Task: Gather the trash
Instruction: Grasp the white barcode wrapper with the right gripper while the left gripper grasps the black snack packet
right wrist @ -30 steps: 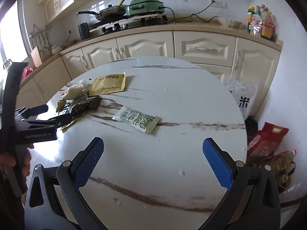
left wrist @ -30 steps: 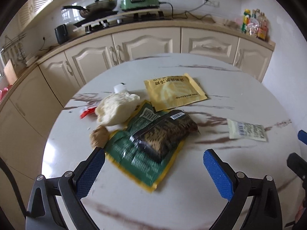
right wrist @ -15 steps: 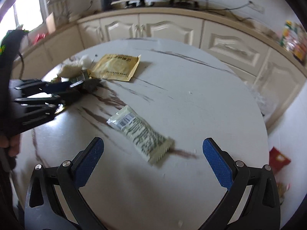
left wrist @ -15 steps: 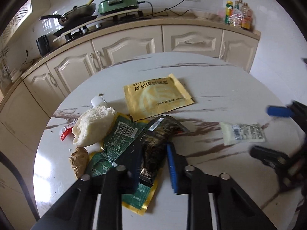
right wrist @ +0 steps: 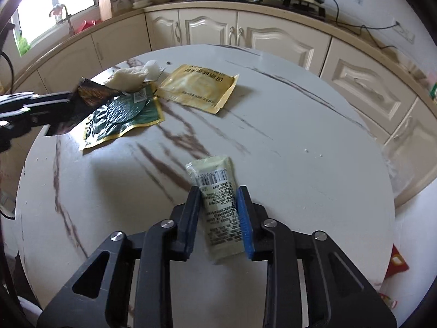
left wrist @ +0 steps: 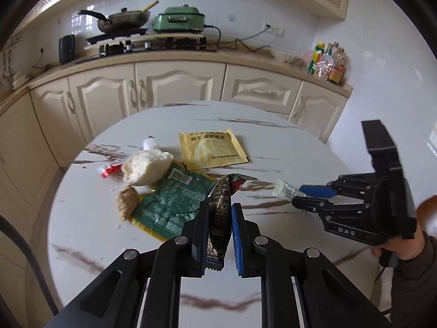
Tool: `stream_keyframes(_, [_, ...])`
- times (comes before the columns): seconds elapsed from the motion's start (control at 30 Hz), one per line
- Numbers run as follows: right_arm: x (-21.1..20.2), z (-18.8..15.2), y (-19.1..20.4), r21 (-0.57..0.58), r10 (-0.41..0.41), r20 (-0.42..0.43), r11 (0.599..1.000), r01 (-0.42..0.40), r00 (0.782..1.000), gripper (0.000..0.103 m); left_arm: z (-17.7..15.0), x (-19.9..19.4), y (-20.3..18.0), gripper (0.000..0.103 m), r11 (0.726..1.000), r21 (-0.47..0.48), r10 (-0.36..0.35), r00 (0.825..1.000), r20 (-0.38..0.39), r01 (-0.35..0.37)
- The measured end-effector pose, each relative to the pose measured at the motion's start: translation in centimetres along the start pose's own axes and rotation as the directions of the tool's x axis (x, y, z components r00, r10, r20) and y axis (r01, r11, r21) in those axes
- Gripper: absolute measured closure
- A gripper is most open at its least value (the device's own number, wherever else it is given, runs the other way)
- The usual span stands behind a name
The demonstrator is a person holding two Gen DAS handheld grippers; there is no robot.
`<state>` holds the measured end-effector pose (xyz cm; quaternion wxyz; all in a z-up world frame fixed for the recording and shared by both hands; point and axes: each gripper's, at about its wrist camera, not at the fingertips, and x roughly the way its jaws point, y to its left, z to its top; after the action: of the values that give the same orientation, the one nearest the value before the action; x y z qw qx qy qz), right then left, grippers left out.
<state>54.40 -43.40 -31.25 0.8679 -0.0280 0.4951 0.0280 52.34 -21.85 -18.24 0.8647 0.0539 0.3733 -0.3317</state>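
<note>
1. Round white marble-look table [left wrist: 82, 218], brown-veined, in front of cream kitchen cabinets [left wrist: 177, 82].
2. Left gripper [left wrist: 220, 213], jaws just closed almost fully, clamped on a dark wrapper [left wrist: 218, 218]; wrapper raised off the table, standing on edge between the pads.
3. Right gripper [right wrist: 218, 213], jaws just closed in too, narrow gap filled by a pale sachet [right wrist: 218, 202] with a barcode; both pads against its long sides (far end poking out ahead, over the tabletop).
4. Green packet with yellow rim [left wrist: 169, 205], flat on the table, just beyond the left gripper.
5. Yellow packet [left wrist: 213, 150], flat, further back, just beside the green one.
6. Chunk of white bread [left wrist: 144, 168], resting at the green packet's far left corner.
7. Small brown lump [left wrist: 127, 201], just beside the bread, at the packet's left edge.
8. Red scrap [left wrist: 109, 170], left of the bread, and a small white object [left wrist: 150, 143] just behind it (too small to identify).
9. Hand [left wrist: 401, 246] with a dark sleeve, gripping the right tool's handle, seen from the left wrist view.
</note>
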Motion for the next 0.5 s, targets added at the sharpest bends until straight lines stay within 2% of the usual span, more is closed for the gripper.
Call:
stream_keyframes(0.03, [-0.1,-0.1,0.2,0.006,-0.005,0.000,1.000,0.005,1.000,0.089,0.0,-1.4,0.5,0.092,1.000,-0.002,-0.008,1.000,0.007,0.008])
stream_keyframes(0.13, [-0.9,-0.6,0.7,0.045,-0.028,0.025,0.999,0.027,0.999,0.094,-0.4,-4.2,0.9,0.095,1.000,-0.008,-0.027,0.999,0.025,0.027])
stream_keyframes(0.23, [-2.0,-0.9,1.6,0.063,-0.023,0.044,0.998,0.020,0.999,0.095,-1.3,-6.7,1.3,0.096,0.999,-0.015,-0.031,0.999,0.044,0.032])
stream_keyframes(0.3, [-3.2,-0.8,2.6,0.067,-0.025,0.067,0.998,0.021,0.997,0.095,-2.0,-8.4,1.5,0.103,0.999,-0.023,-0.044,0.997,0.058,0.045])
stream_keyframes(0.4, [-5.4,-0.1,4.5,0.075,-0.008,0.114,0.997,-0.001,0.993,0.095,-3.0,-10.9,2.2,0.102,0.997,-0.040,-0.061,0.995,0.080,0.064])
stream_keyframes(0.5, [-6.7,0.7,6.9,0.076,0.002,0.140,0.997,-0.013,0.990,0.095,-4.2,-11.4,2.8,0.101,0.997,-0.036,-0.062,0.997,0.050,0.064])
